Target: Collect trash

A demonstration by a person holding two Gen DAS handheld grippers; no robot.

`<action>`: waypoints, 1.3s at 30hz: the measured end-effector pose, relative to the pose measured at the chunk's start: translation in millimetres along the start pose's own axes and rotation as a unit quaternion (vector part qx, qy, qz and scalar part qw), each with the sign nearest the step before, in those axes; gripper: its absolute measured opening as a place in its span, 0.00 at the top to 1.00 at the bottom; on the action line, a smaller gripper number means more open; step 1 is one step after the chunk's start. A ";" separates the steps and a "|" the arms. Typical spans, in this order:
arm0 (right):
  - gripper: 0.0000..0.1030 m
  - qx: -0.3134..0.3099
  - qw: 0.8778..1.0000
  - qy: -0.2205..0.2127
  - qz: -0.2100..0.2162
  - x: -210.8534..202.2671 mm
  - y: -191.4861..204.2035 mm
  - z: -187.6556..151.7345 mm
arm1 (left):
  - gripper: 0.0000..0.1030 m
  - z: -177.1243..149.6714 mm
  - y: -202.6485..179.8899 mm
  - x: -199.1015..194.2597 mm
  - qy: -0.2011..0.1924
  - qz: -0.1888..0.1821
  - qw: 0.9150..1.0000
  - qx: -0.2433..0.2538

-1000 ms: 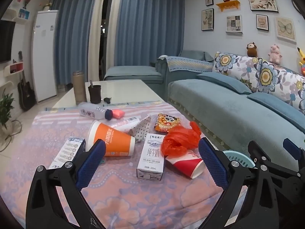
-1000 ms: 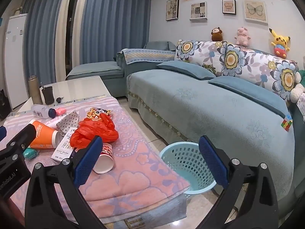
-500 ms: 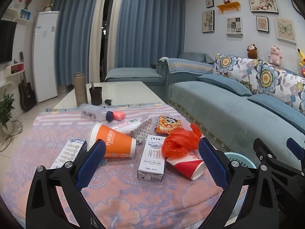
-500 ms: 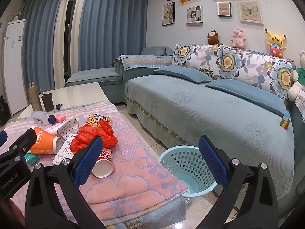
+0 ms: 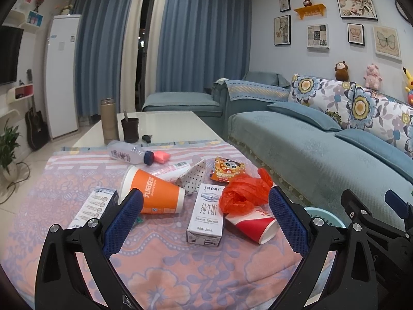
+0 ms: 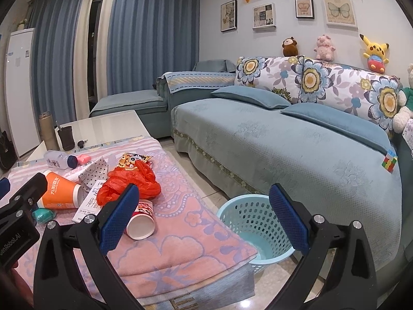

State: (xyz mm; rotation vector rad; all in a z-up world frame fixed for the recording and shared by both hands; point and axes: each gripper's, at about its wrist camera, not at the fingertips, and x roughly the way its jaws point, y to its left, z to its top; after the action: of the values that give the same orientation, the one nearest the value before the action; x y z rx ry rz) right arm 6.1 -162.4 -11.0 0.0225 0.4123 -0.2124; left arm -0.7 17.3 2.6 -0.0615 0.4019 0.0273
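Observation:
Trash lies on the pink floral cloth of a low table [image 5: 180,271]: an orange paper cup [image 5: 152,195] on its side, a white milk carton [image 5: 206,214], a crumpled red plastic bag [image 5: 245,193], a red-and-white paper cup [image 5: 251,226], a snack wrapper [image 5: 227,169], a clear bottle [image 5: 129,152]. My left gripper [image 5: 205,219] is open and empty above the table's near edge, in front of the carton. My right gripper [image 6: 204,217] is open and empty, between the table's edge and a light blue basket [image 6: 254,222] on the floor.
A blue sofa [image 6: 296,142] runs along the right, close to the basket. A thermos [image 5: 108,121] and a dark cup [image 5: 130,129] stand on the bare far part of the table. A white box [image 5: 94,206] lies at the left of the pile.
Both grippers have risen and drawn back slightly; the table and basket sit a little lower in both views. Both stay open and empty. No trash has moved.

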 end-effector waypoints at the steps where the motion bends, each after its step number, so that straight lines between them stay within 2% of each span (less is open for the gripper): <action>1: 0.08 0.000 1.000 0.001 0.000 0.1 -0.1 0.2 | 0.08 0.3 0.4 -0.1 0.000 0.000 1.000 -0.001; 39: 0.08 -0.014 1.000 -0.007 -0.004 -1.2 6.2 0.2 | 0.08 3.3 -0.6 -1.0 -0.006 0.001 1.000 -0.005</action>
State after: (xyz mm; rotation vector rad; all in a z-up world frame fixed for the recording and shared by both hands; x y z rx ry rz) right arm 6.4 -156.2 -10.5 -0.0079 0.4005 -0.2147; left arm -0.4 16.8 6.0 -0.0713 0.3898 0.0326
